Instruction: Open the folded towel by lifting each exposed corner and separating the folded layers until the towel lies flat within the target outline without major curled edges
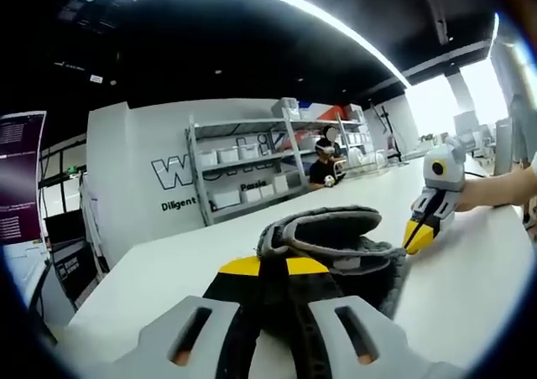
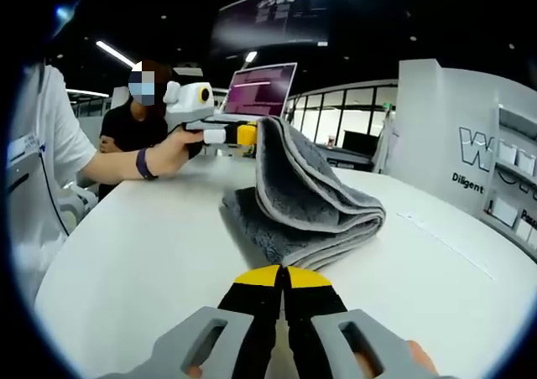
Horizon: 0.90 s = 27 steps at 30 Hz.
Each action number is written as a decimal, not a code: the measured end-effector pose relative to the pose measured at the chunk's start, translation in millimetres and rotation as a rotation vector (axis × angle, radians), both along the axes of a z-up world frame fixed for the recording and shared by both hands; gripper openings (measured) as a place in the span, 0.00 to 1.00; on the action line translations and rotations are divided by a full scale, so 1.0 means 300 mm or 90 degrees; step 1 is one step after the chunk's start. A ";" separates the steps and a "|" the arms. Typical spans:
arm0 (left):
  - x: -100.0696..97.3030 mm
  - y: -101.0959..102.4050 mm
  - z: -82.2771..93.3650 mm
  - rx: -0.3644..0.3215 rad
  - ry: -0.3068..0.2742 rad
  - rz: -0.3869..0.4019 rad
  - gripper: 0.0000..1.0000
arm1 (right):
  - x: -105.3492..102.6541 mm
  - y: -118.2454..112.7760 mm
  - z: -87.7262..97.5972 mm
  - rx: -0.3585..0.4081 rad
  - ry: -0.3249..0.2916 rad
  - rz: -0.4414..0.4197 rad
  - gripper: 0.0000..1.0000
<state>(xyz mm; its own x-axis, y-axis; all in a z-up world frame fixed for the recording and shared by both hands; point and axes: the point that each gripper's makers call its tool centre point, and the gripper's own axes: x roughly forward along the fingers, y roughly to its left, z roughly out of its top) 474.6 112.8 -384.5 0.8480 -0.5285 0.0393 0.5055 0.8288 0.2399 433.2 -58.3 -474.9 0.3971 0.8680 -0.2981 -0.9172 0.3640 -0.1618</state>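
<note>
Left gripper (image 2: 243, 134) pinches a corner of the grey towel (image 2: 306, 203), jaws pressed together on the pale edge. In the right gripper view it holds that corner up and away from the stack, so the top layer rises as a steep flap while the lower layers lie folded on the white table (image 2: 151, 253). In the left gripper view the same jaws (image 1: 273, 270) sit dark with yellow tips, and towel fabric bunches right at them, rolled into a loop ahead.

Right gripper (image 2: 283, 278) has its jaws pressed together with nothing between them, just short of the near towel edge, low over the table. The left gripper view shows it (image 1: 419, 235) from the other side, yellow tip down beside the towel's far edge, touching or nearly so; contact can't be confirmed. Judgement: it is placed to pin or catch the lower layers so the lifted flap can peel off without dragging the whole stack.

Towel is near the table's middle. A faint line (image 2: 445, 236) runs on the table to the right of it, possibly part of the target outline; hard to say. Task looks early: one layer raised, rest folded, edges curled.

Background: a hand (image 2: 168, 148) on the left gripper, a laptop (image 2: 260, 90), shelves (image 1: 243, 169) along the wall.
</note>
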 end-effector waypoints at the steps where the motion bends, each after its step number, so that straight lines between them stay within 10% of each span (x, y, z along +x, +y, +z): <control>1: 0.000 0.004 0.003 -0.001 -0.003 0.003 0.07 | 0.000 -0.001 0.000 0.000 0.001 -0.001 0.00; 27: 0.019 0.087 0.031 -0.045 -0.013 0.061 0.07 | 0.062 -0.079 -0.002 -0.013 0.019 -0.069 0.00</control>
